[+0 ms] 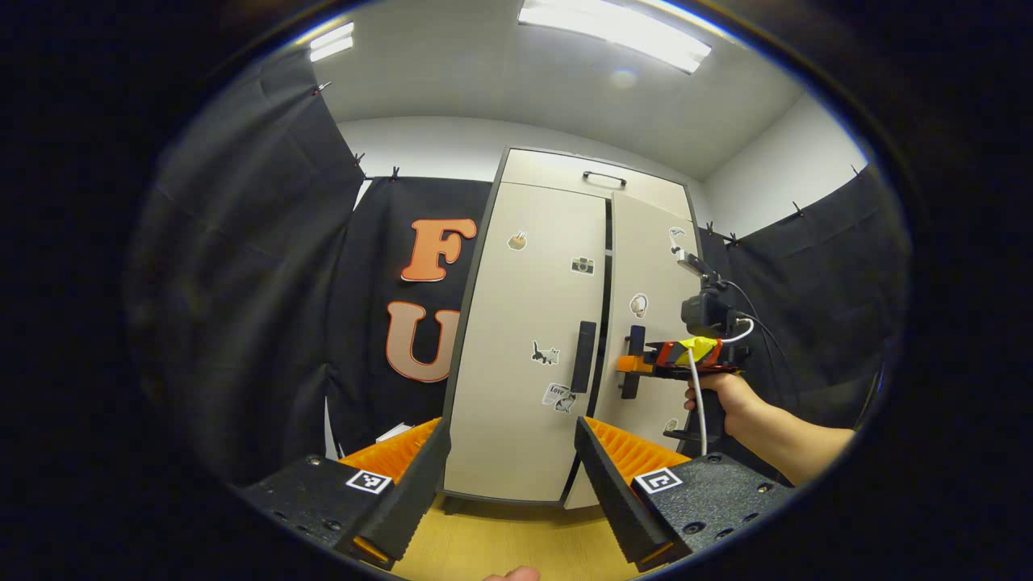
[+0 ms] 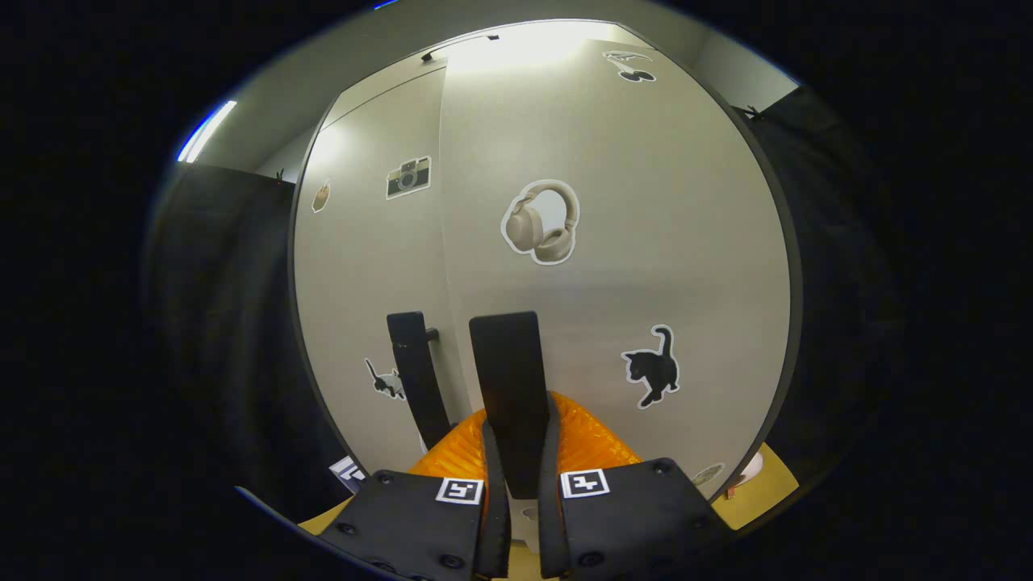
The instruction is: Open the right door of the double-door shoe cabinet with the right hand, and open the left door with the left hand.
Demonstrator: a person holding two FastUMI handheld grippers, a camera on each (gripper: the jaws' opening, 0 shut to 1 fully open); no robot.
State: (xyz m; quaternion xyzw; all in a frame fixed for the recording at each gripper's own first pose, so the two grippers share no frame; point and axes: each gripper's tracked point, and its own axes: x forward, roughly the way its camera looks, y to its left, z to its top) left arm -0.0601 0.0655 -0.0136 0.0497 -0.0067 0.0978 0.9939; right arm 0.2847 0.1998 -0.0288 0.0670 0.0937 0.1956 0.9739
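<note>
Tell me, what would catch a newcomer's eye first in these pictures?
A tall beige shoe cabinet dotted with stickers stands mid-booth. The right gripper is clamped on the right door's black handle, and that door stands slightly ajar. The left gripper waits open before the left door.

One word turns up on the left door (image 1: 516,323): a small white sticker (image 1: 558,395) low beside the door's handle appears to say "Love" in black script, though it is tiny and only just legible. The picture stickers carry no lettering: a camera (image 2: 408,177), headphones (image 2: 541,221) and a black cat (image 2: 650,367) on the right door (image 2: 686,266). The left gripper (image 1: 508,432) wears two square black-and-white code markers (image 1: 369,482), one on each finger base, patterns rather than letters. The right gripper (image 2: 516,420) has the same kind of marker pair (image 2: 584,482); its blocky shapes cannot be read as characters.
</note>
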